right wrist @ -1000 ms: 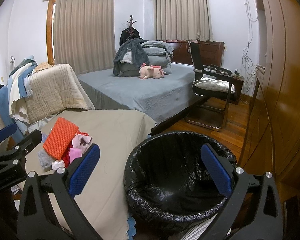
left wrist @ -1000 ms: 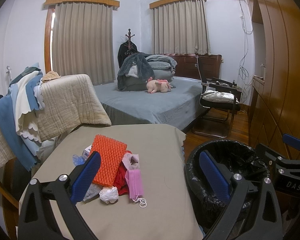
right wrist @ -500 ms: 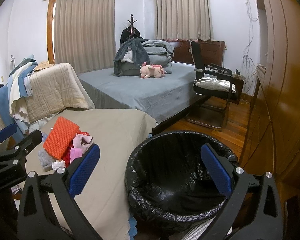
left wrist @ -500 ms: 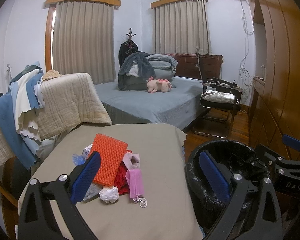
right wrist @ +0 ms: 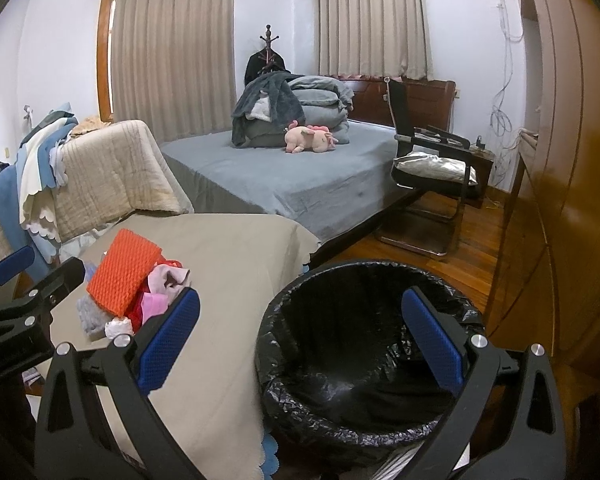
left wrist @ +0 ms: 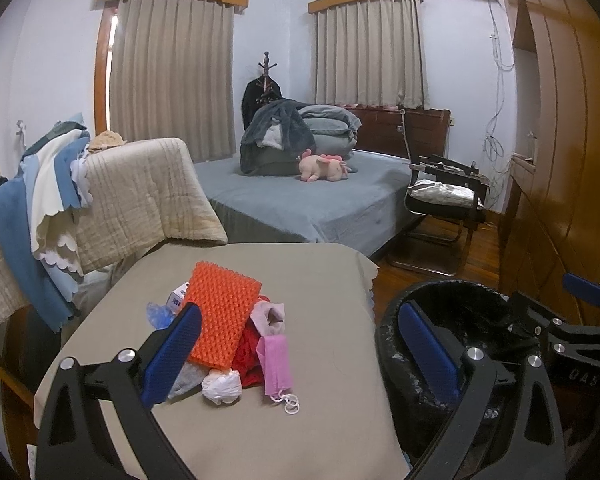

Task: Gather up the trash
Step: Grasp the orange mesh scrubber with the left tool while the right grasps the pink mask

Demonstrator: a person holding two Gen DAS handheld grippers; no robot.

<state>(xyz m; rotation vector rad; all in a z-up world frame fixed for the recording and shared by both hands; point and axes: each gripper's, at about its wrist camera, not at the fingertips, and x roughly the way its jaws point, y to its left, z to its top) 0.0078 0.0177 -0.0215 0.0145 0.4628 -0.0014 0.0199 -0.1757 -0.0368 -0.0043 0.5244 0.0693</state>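
Left wrist | left tool agape, empty | bin beside table edge

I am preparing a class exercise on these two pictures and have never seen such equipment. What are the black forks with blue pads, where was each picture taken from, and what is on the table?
A person carries two hand-held grasping tools; a camera on each looks forward between its two blue-padded fingers. One picture comes from the left tool, the other from the right tool. Both are open and hold nothing. On the beige cloth-covered table lies a small heap of trash: an orange bumpy foam sheet, a pink face mask, a crumpled white tissue and red scraps. Beside the table stands a round bin lined with a black plastic bag, seemingly empty.
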